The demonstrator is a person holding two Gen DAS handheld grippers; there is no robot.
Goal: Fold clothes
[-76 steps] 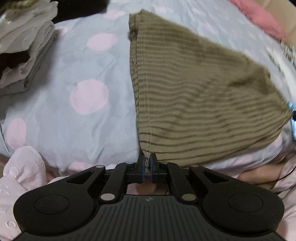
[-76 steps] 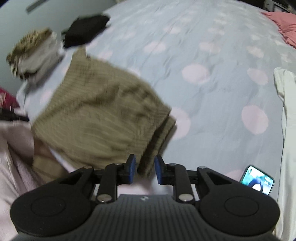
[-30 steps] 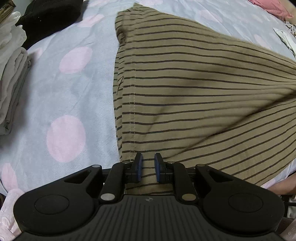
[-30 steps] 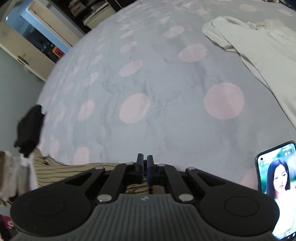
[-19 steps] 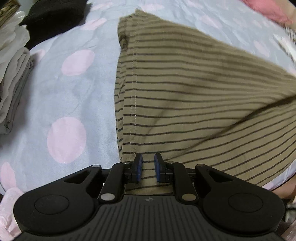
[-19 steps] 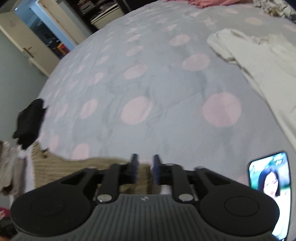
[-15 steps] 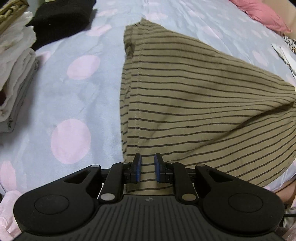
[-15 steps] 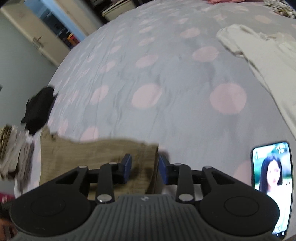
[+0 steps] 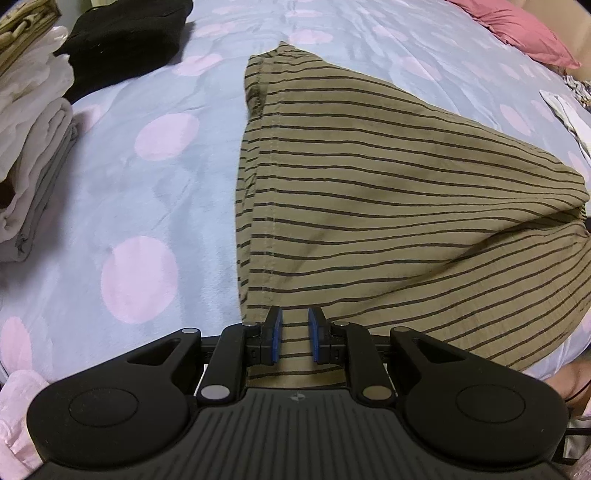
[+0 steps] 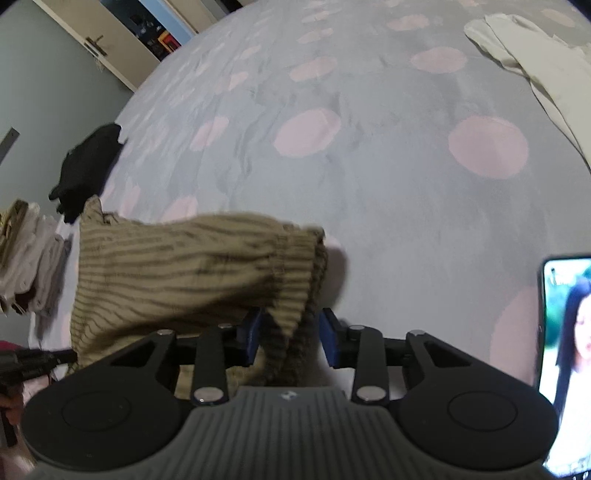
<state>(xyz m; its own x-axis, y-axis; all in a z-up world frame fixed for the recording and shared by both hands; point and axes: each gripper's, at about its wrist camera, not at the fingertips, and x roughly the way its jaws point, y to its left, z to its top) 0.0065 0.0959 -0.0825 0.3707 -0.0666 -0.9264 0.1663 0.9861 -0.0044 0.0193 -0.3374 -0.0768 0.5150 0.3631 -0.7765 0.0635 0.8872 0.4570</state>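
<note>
An olive garment with thin dark stripes [image 9: 388,206] lies spread on the grey bedspread with pink dots [image 9: 147,192]. My left gripper [image 9: 294,334] is open, its blue pads a little apart over the garment's near left hem. In the right wrist view the same garment [image 10: 192,273] shows blurred, its gathered right end bunched between the fingers. My right gripper [image 10: 290,334] is open wide around that bunched end, the cloth loose between the pads.
A stack of folded pale clothes [image 9: 29,140] sits at the left, with a black garment [image 9: 125,37] behind it. A pink pillow [image 9: 517,26] lies at the far right. A cream shirt [image 10: 535,66] and a lit phone [image 10: 565,362] lie on the right.
Both grippers have let go of the striped garment and opened; it has dropped flat on the bed. The right gripper opened wider and the garment's right end came into its view.
</note>
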